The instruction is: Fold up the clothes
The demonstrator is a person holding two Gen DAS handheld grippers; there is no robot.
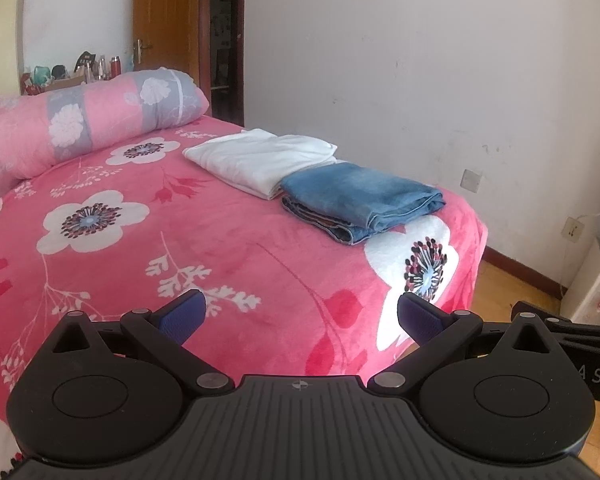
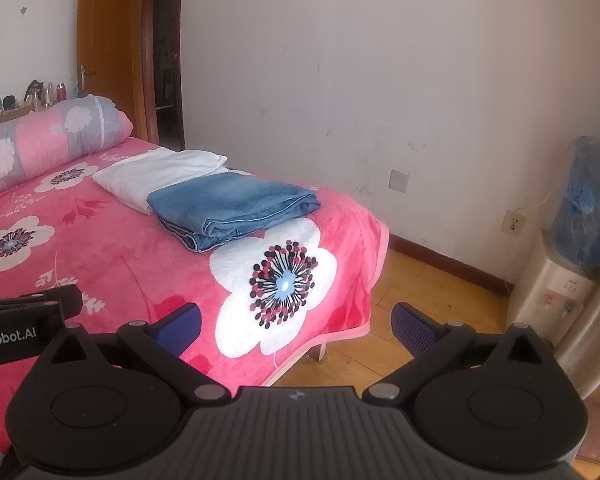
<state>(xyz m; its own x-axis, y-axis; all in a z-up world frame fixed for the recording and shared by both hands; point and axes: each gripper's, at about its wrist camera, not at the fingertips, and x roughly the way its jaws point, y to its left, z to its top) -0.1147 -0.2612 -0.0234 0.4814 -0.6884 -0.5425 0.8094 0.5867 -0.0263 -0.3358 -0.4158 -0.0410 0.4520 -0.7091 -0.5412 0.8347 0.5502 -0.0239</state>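
A folded blue denim garment (image 1: 360,200) (image 2: 232,206) lies near the right edge of the pink floral bed (image 1: 220,240) (image 2: 112,248). Behind it, touching it, lies a folded white garment (image 1: 256,158) (image 2: 156,174). My left gripper (image 1: 301,314) hovers open over the bed's near part, well short of both garments, with nothing between its blue pads (image 1: 182,316). My right gripper (image 2: 296,322) is open too, held over the bed's corner and the floor, empty. The left gripper's body (image 2: 20,320) shows at the left edge of the right wrist view.
A rolled pink and grey quilt (image 1: 80,132) (image 2: 48,140) lies along the back of the bed. A white wall (image 1: 440,80) runs along the right side. A water dispenser (image 2: 568,264) stands on the wooden floor (image 2: 404,288) at right. A brown door (image 1: 168,20) stands behind.
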